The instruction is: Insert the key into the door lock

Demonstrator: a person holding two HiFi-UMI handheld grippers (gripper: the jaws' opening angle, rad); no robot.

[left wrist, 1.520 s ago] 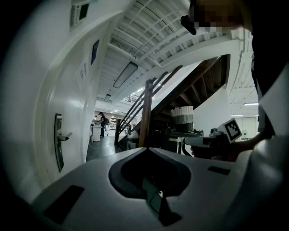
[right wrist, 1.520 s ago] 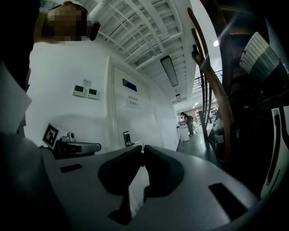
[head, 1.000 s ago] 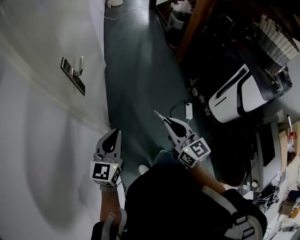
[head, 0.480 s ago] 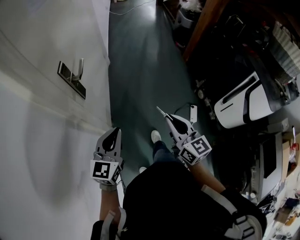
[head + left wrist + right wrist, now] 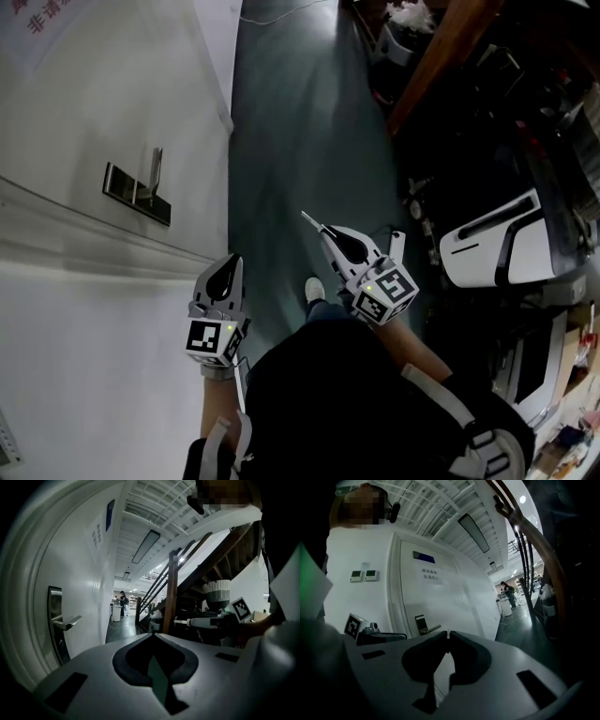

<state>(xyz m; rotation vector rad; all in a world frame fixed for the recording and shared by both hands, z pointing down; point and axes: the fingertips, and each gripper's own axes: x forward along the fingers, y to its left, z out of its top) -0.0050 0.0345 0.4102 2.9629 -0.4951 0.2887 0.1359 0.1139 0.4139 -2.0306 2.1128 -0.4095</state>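
Note:
A white door (image 5: pixel 103 103) fills the left of the head view, with a metal lock plate (image 5: pixel 136 194) and its lever handle (image 5: pixel 155 169). My right gripper (image 5: pixel 325 232) is shut on a thin metal key (image 5: pixel 310 223) that sticks out past its tips, well right of the lock and apart from it. In the right gripper view the key (image 5: pixel 448 632) shows as a sliver between the shut jaws, and the lock plate (image 5: pixel 422 624) is just left of it. My left gripper (image 5: pixel 232 260) is shut and empty, below the lock plate (image 5: pixel 55 616).
Dark green floor (image 5: pixel 291 122) runs along the door. A wooden stair beam (image 5: pixel 441 56) and a white machine (image 5: pixel 497 239) crowd the right side. My shoe (image 5: pixel 314 289) is on the floor between the grippers. A distant person (image 5: pixel 123 603) stands down the corridor.
The view has swung toward the door, so the lock plate sits lower and closer. The right gripper with the key has edged up and left. The left gripper has barely moved.

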